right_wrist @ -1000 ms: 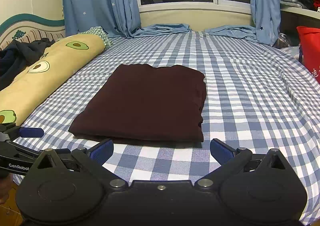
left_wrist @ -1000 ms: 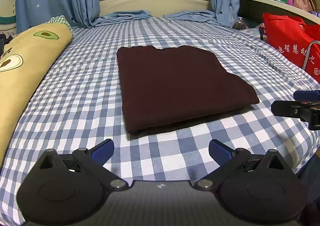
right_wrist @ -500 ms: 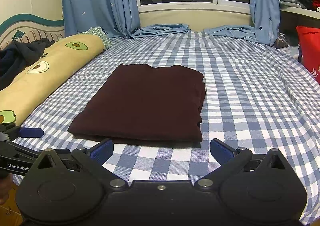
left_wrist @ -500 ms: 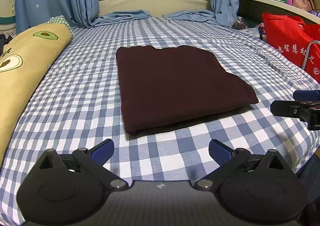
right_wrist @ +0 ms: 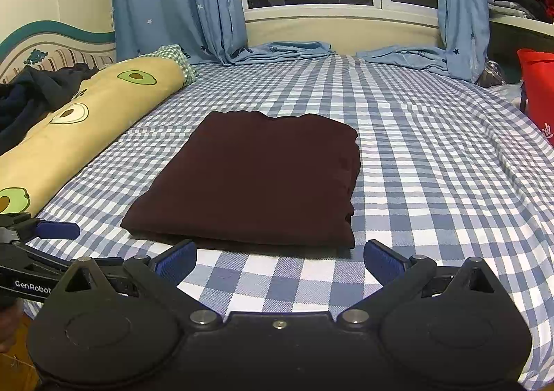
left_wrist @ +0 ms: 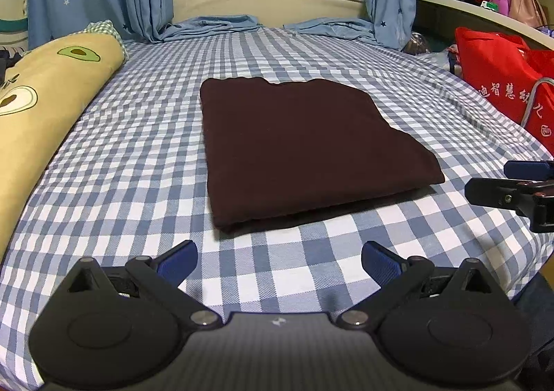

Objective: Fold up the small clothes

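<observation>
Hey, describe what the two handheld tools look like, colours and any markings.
Both are matte black with round pivot housings and silver screws. The left tool and right tool carry ribbed blue finger pads. White "GenRobot" lettering marks the left tool's side.

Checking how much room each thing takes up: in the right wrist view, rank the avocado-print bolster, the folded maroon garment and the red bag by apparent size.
1. Folded dark maroon cloth garment, largest.
2. Long yellow avocado-print bolster pillow, close behind; its near end is cut off, so the order of these two is unsure.
3. Red fabric bag, smallest, but mostly out of frame.
</observation>
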Demonstrator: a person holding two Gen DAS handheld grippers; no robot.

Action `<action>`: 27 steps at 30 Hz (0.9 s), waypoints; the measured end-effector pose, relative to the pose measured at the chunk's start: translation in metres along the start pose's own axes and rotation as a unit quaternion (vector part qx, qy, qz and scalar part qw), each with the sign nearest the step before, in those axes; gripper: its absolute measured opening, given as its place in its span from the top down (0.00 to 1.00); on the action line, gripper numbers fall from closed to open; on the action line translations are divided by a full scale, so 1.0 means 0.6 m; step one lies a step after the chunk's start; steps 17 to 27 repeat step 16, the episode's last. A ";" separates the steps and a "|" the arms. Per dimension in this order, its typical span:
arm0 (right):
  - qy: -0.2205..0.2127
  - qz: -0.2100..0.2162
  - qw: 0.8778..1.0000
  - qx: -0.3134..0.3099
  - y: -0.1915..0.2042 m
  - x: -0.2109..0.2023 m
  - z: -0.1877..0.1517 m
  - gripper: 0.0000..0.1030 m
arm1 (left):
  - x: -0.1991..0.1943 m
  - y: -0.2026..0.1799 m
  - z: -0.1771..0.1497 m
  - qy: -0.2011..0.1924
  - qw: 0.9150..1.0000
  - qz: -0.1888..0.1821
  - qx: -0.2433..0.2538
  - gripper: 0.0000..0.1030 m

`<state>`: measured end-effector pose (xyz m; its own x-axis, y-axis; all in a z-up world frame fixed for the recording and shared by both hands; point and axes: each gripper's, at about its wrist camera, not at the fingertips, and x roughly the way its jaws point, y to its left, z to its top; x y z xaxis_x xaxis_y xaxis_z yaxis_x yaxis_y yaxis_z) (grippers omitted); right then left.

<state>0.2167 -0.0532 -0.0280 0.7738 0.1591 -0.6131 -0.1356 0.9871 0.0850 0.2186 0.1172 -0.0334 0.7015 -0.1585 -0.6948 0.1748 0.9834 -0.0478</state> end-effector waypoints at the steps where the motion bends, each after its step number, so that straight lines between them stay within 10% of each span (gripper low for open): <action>1: 0.000 0.000 1.000 0.000 0.000 0.000 0.000 0.01 | 0.000 0.000 0.000 -0.002 1.000 0.000 0.001 0.01; 27: 0.004 0.000 1.000 0.000 -0.004 0.006 -0.003 0.01 | -0.023 -0.007 0.001 -0.048 0.999 -0.021 -0.012 0.01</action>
